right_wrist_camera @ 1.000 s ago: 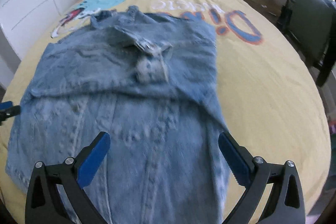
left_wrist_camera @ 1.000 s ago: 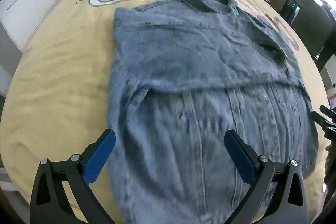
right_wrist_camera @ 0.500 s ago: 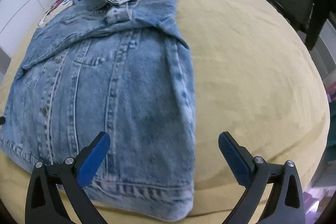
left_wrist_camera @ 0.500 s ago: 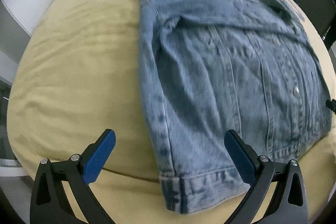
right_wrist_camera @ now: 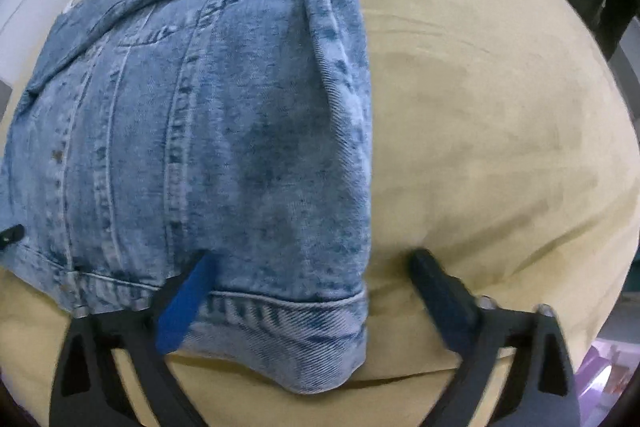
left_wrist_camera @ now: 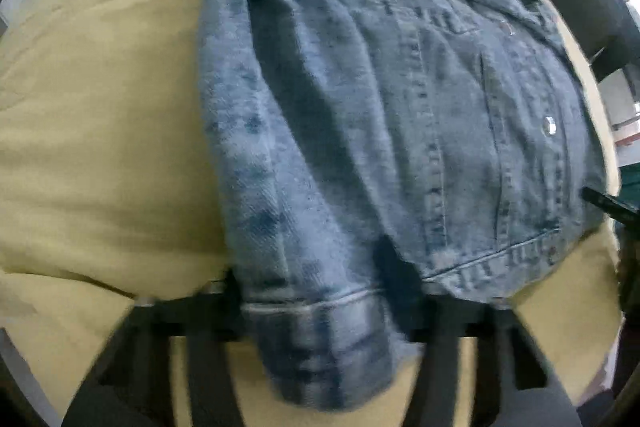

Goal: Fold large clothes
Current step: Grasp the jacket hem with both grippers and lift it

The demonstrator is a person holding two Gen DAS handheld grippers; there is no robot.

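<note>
The denim jacket (left_wrist_camera: 400, 131) lies on the yellow bed (left_wrist_camera: 100, 107). The left gripper (left_wrist_camera: 320, 291) is closing, with the jacket's left hem corner between its jaws. The right gripper (right_wrist_camera: 312, 275) is also closing around the right hem corner, pads not yet pressing.

A denim jacket (right_wrist_camera: 224, 147) lies on the yellow-covered bed (right_wrist_camera: 480, 107).

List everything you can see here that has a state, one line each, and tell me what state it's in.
Denim jacket: lying flat on the bed, sleeves folded in, hem nearest the cameras.
Left gripper: closing, the jacket's hem corner bunched between its fingers.
Right gripper: closing, still wide, the other hem corner between its fingers, one blue pad on the denim.
Yellow bedcover: spread out, lightly creased.
</note>
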